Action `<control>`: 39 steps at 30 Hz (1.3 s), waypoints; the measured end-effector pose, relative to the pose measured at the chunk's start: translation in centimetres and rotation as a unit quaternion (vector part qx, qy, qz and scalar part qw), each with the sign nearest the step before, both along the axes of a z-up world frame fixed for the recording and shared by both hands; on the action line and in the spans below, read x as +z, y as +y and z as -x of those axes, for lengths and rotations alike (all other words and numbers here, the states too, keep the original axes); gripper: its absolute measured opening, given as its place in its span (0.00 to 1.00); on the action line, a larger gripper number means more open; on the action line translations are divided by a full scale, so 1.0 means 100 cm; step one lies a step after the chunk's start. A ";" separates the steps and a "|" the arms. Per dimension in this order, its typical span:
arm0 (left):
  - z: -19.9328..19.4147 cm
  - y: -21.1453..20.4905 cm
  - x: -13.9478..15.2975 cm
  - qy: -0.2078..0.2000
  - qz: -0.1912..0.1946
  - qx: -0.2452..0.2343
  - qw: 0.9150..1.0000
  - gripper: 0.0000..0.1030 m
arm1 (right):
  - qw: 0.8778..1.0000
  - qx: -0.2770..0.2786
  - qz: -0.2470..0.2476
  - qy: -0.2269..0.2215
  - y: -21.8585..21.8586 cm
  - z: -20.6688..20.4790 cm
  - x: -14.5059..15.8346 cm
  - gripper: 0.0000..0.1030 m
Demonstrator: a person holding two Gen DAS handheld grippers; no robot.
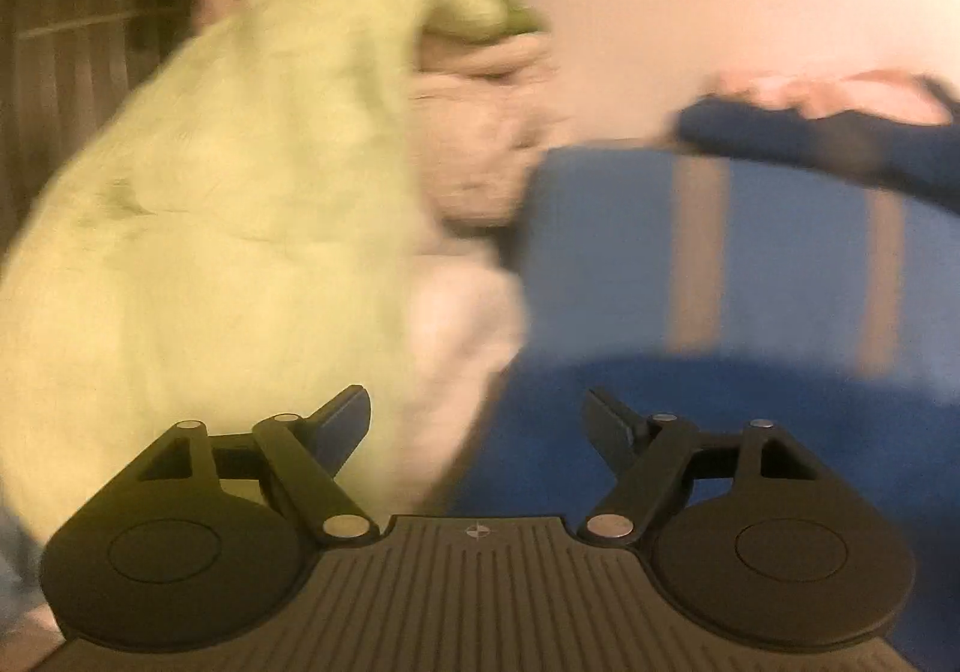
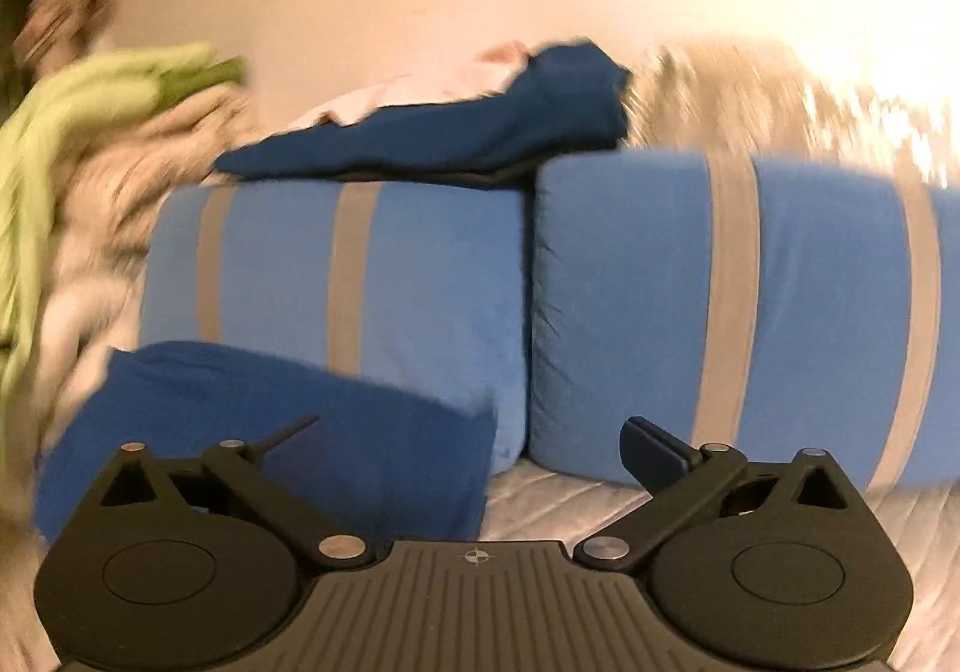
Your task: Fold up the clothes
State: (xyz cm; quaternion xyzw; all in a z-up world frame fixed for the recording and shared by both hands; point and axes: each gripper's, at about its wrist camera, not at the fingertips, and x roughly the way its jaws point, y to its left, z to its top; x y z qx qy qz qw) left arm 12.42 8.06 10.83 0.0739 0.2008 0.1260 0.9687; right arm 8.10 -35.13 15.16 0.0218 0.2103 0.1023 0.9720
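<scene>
On the bed (image 2: 600, 498): quilted white cover, two blue pillows (image 2: 720, 300) with grey stripes.
Left gripper (image 1: 477, 420): level, jaws apart, nothing between them.
Right gripper (image 2: 471, 438): level, jaws apart, empty.
Green garment (image 1: 210, 204): fuzzy, heaped at 10 o'clock from the left jaws, blurred.
Dark blue cloth (image 2: 468, 132): draped on the pillows, 12 o'clock from the right jaws.
Blue cushion (image 2: 270, 432): just ahead at 10 o'clock.

Left hand-held gripper (image 1: 477, 420) jaws spread, empty; blurred pale green cloth (image 1: 216, 228) ahead-left, blue striped cushion (image 1: 720, 252) right, dark blue garment (image 1: 828, 138) atop it.
</scene>
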 end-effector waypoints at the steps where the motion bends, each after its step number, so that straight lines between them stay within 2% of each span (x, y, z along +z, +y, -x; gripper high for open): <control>1: 0.005 -0.011 -0.004 0.005 -0.009 -0.021 1.000 0.76 | 1.000 0.000 0.020 -0.005 -0.003 0.009 -0.001 1.00; 3: 0.016 -0.027 -0.012 0.005 -0.013 -0.046 0.999 0.76 | 0.999 -0.004 0.048 -0.008 -0.012 0.022 -0.004 1.00; 6: 0.034 -0.045 -0.020 0.013 0.011 -0.075 0.997 0.76 | 0.998 -0.020 0.058 -0.010 -0.027 0.042 -0.003 1.00; 12: 0.057 -0.064 -0.024 0.036 0.057 -0.089 0.994 0.76 | 0.996 -0.065 0.062 -0.012 -0.059 0.075 0.002 1.00; 18: 0.075 -0.074 -0.043 0.052 0.070 -0.118 0.989 0.76 | 0.990 -0.094 0.099 -0.021 -0.092 0.106 -0.011 1.00; 24: 0.085 -0.068 -0.089 0.089 0.100 -0.135 0.982 0.76 | 0.986 -0.136 0.098 0.008 -0.136 0.124 -0.052 1.00; 29: 0.090 -0.052 -0.131 0.123 0.135 -0.127 0.975 0.76 | 0.980 -0.170 0.092 0.041 -0.168 0.137 -0.089 1.00; 33: 0.095 -0.046 -0.155 0.144 0.125 -0.113 0.975 0.76 | 0.974 -0.195 0.088 0.067 -0.193 0.148 -0.118 1.00; 39: 0.104 -0.040 -0.175 0.155 0.120 -0.111 0.974 0.76 | 0.965 -0.226 0.090 0.096 -0.225 0.162 -0.157 1.00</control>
